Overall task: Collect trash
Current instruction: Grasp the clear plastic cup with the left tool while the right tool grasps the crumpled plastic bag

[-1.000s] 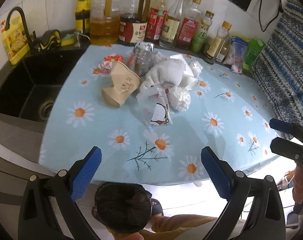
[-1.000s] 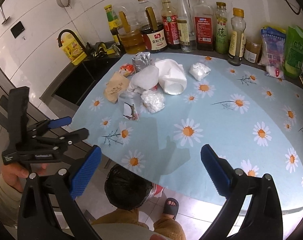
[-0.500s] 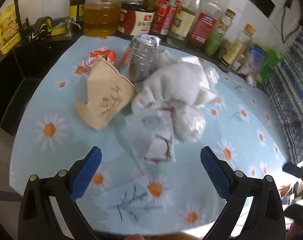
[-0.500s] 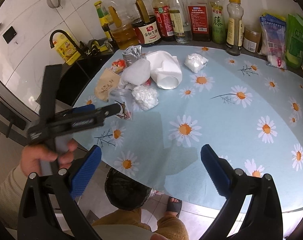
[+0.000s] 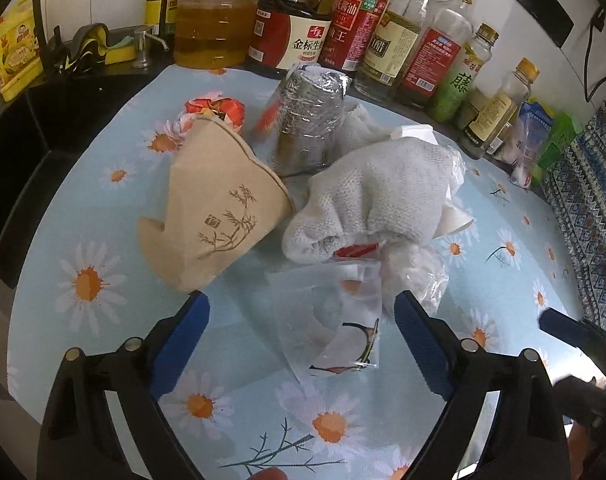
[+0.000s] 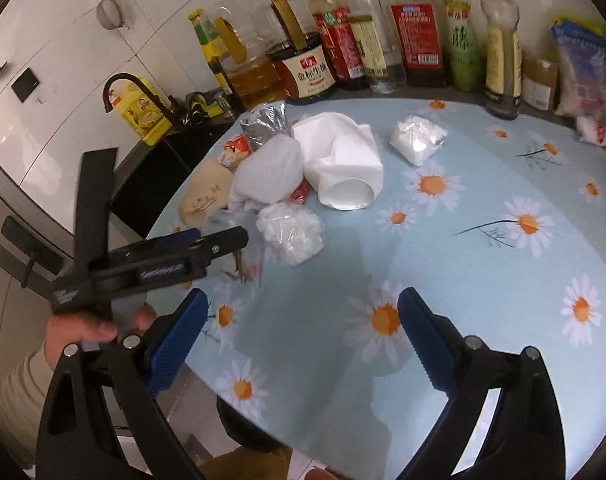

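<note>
At twelve o'clock of the left gripper (image 5: 299, 330), whose wide jaws have just been narrowing, we see a clear wrapper (image 5: 335, 328) between but untouched by them, half-hidden trash (image 5: 367, 196) beyond; the right gripper (image 6: 301, 334) gapes empty.

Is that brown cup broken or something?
Yes. The brown paper cup lies on its side, squashed flat with its rim bent. The white cup beside the pile is tipped over and crumpled too.

Crumpled trash pile (image 5: 343, 200) mid-table
</note>
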Tool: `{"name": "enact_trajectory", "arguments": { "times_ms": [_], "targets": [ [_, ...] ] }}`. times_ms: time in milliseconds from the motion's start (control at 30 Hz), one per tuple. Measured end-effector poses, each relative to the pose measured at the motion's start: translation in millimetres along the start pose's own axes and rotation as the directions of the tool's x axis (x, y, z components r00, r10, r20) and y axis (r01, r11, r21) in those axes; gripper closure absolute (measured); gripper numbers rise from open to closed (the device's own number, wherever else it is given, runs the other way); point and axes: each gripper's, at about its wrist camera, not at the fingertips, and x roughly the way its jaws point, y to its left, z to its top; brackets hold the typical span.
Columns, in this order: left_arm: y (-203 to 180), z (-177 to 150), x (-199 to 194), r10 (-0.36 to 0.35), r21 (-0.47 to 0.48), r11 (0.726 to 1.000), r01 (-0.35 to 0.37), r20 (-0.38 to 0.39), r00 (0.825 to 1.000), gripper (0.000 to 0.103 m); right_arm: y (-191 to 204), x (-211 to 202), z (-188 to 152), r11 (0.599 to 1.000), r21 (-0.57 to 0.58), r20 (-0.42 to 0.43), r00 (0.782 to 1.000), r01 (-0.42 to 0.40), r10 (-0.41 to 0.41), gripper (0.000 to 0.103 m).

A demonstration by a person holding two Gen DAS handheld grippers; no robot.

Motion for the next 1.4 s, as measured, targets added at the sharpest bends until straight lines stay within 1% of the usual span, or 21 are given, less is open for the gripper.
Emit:
{"name": "enact_trajectory", "arguments": {
  "times_ms": [67,100,133,267,300,333,367,467,667,700,767,900,1000,1067,1133,1200,1233,1267,1367,1400],
  "targets": [
    [-1,0,1,-0.008,0.000,1.000,0.008,0.003,1.000,0.013,-3,9,4,1.000,0.001,-0.014,1.000,-0.008,0.008,0.009],
    [-2,0,1,-0.005,0.002,1.000,0.005,0.004,1.000,0.015,-4,12,5,1.000,0.002,-0.017,1.000,-0.013,0.013,0.009],
    [-2,0,2,-0.002,0.003,1.000,0.002,0.003,1.000,0.021,-5,16,7,1.000,0.005,-0.022,1.000,-0.022,0.022,0.009],
    [-2,1,6,-0.012,-0.007,1.000,0.012,-0.006,1.000,0.030,-13,25,15,0.996,0.043,-0.030,0.996,-0.077,0.078,0.010],
    [-1,1,7,-0.021,-0.011,1.000,0.021,-0.007,1.000,0.037,-14,26,18,0.993,0.054,-0.026,0.994,-0.106,0.107,0.010],
    [-1,1,7,-0.025,-0.011,1.000,0.025,-0.008,1.000,0.046,-15,27,19,0.992,0.056,-0.024,0.993,-0.113,0.114,0.010],
    [-1,1,7,-0.023,-0.012,1.000,0.023,-0.008,1.000,0.047,-15,29,21,0.992,0.058,-0.026,0.994,-0.109,0.111,0.010],
    [2,1,7,-0.044,-0.023,0.999,0.043,-0.011,0.999,0.047,-17,37,24,0.993,0.058,-0.035,0.994,-0.104,0.106,0.010],
    [4,-3,0,-0.073,-0.018,0.997,0.073,-0.017,0.997,0.047,-15,60,23,0.995,0.049,-0.082,0.993,-0.086,0.090,0.010],
    [5,-5,-1,-0.072,-0.015,0.997,0.072,-0.017,0.997,0.047,-13,63,23,0.995,0.045,-0.086,0.991,-0.094,0.097,0.011],
    [8,-9,-7,-0.071,-0.015,0.997,0.071,-0.010,0.997,0.047,-11,69,24,0.996,0.031,-0.098,0.992,-0.082,0.084,0.015],
    [20,-19,-20,-0.060,-0.032,0.998,0.060,0.000,0.998,0.047,-3,75,28,0.997,0.000,-0.096,0.993,-0.074,0.074,0.017],
    [30,-26,-28,-0.056,-0.056,0.997,0.056,0.007,0.998,0.047,0,82,33,0.998,-0.026,-0.092,0.995,-0.050,0.047,0.018],
    [35,-29,-33,-0.053,-0.066,0.996,0.053,0.012,0.999,0.047,1,89,37,0.999,-0.036,-0.098,0.995,-0.034,0.030,0.026],
    [40,-33,-37,-0.051,-0.080,0.995,0.052,0.018,0.999,0.047,2,95,38,0.999,-0.048,-0.108,0.994,-0.011,0.006,0.029],
    [43,-35,-41,-0.052,-0.090,0.995,0.054,0.022,0.998,0.047,3,98,41,0.998,-0.056,-0.107,0.994,-0.011,0.005,0.029],
    [44,-36,-42,-0.052,-0.093,0.994,0.054,0.024,0.998,0.047,4,99,41,0.998,-0.060,-0.108,0.994,-0.010,0.004,0.032],
    [45,-37,-43,-0.052,-0.099,0.994,0.054,0.027,0.998,0.047,5,100,42,0.998,-0.064,-0.106,0.994,-0.006,-0.001,0.037],
    [49,-40,-47,-0.046,-0.113,0.992,0.050,0.038,0.998,0.047,9,102,41,0.997,-0.075,-0.108,0.994,-0.008,0.000,0.045],
    [49,-41,-47,-0.049,-0.118,0.992,0.053,0.037,0.998,0.047,11,102,40,0.996,-0.087,-0.102,0.995,0.000,-0.009,0.046]
  ]
}}
